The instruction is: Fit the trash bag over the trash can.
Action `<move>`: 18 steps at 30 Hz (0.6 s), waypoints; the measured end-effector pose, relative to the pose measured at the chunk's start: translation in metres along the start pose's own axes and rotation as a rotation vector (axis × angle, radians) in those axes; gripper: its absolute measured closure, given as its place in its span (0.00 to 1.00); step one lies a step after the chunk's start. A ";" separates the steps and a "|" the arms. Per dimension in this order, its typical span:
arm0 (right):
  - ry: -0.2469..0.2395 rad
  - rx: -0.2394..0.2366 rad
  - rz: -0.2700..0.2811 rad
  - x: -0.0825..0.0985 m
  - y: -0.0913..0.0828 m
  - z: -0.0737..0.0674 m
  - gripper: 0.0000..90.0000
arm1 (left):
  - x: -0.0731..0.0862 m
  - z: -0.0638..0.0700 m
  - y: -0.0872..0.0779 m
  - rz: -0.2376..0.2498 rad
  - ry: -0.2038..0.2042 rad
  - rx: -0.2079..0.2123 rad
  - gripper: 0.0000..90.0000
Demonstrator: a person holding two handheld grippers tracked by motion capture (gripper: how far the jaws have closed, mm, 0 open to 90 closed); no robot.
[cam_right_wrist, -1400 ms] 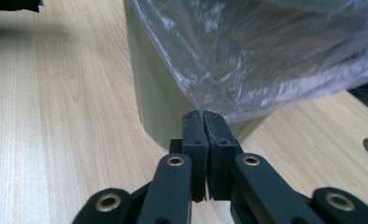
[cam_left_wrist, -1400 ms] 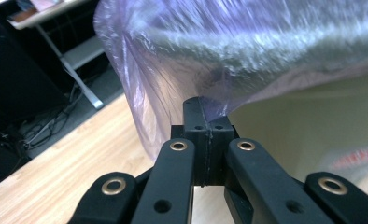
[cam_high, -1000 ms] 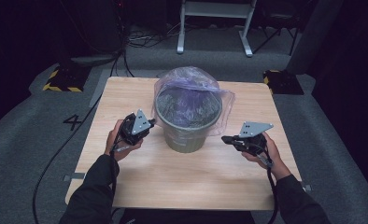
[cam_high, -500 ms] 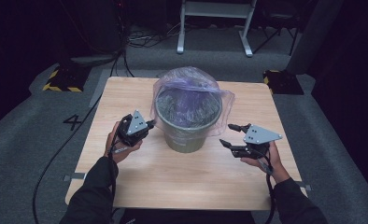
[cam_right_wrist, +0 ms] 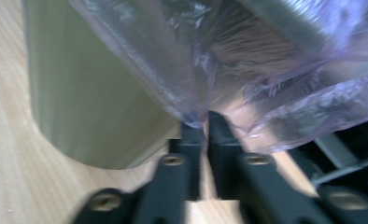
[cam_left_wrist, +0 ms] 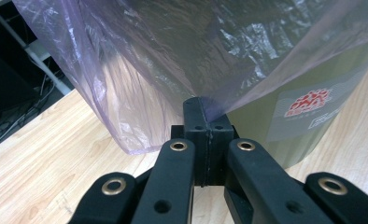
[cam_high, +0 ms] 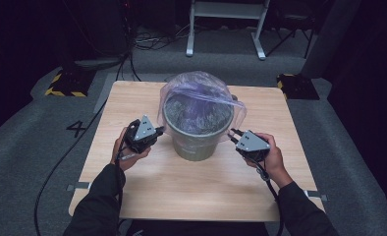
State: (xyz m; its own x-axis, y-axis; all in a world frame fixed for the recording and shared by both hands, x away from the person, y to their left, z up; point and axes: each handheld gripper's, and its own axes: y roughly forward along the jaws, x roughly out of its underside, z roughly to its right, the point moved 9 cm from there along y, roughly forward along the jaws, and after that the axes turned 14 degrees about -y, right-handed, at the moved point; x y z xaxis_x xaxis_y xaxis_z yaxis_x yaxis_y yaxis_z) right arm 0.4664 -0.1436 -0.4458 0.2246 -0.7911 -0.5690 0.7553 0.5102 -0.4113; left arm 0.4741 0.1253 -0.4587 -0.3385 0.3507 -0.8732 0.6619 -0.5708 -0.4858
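A grey-green bucket [cam_high: 196, 142] stands mid-table, with a see-through purple plastic bag [cam_high: 196, 91] draped over its mouth. My left gripper [cam_high: 160, 130] is at the bucket's left side, shut on the bag's hanging edge. In the left gripper view its jaws [cam_left_wrist: 201, 105] meet on the bag [cam_left_wrist: 173, 56] beside the bucket wall [cam_left_wrist: 313, 116]. My right gripper [cam_high: 232, 133] is at the bucket's right side. Its jaws have just been closing, and in the right gripper view they [cam_right_wrist: 201, 122] pinch the bag's edge [cam_right_wrist: 219, 46] next to the bucket [cam_right_wrist: 88, 93].
The wooden table [cam_high: 181, 191] has bare room in front of the bucket. On the floor are striped blocks at the back left [cam_high: 64, 83] and back right [cam_high: 297, 83]. A cable [cam_high: 59, 167] runs along the left, and a white frame [cam_high: 226, 29] stands behind.
My right gripper opened, moved left toward the bucket and closed on the bag's edge. The left gripper kept its place and its grip.
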 end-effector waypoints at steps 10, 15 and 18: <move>0.053 -0.184 0.000 0.015 0.006 -0.018 1.00 | 0.016 -0.001 0.014 -0.077 0.039 -0.017 1.00; 0.076 -0.231 0.009 0.019 0.006 -0.023 0.89 | 0.022 -0.004 0.014 -0.088 0.032 -0.028 1.00; 0.119 -0.235 0.052 0.016 -0.004 -0.019 0.66 | 0.020 -0.007 0.007 -0.065 0.017 -0.022 0.89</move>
State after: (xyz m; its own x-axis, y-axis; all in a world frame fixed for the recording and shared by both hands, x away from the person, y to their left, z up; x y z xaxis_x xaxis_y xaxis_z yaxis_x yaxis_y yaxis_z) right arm 0.4552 -0.1515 -0.4672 0.1752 -0.7236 -0.6676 0.5778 0.6246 -0.5254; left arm 0.4770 0.1335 -0.4794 -0.3702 0.3989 -0.8389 0.6532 -0.5303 -0.5404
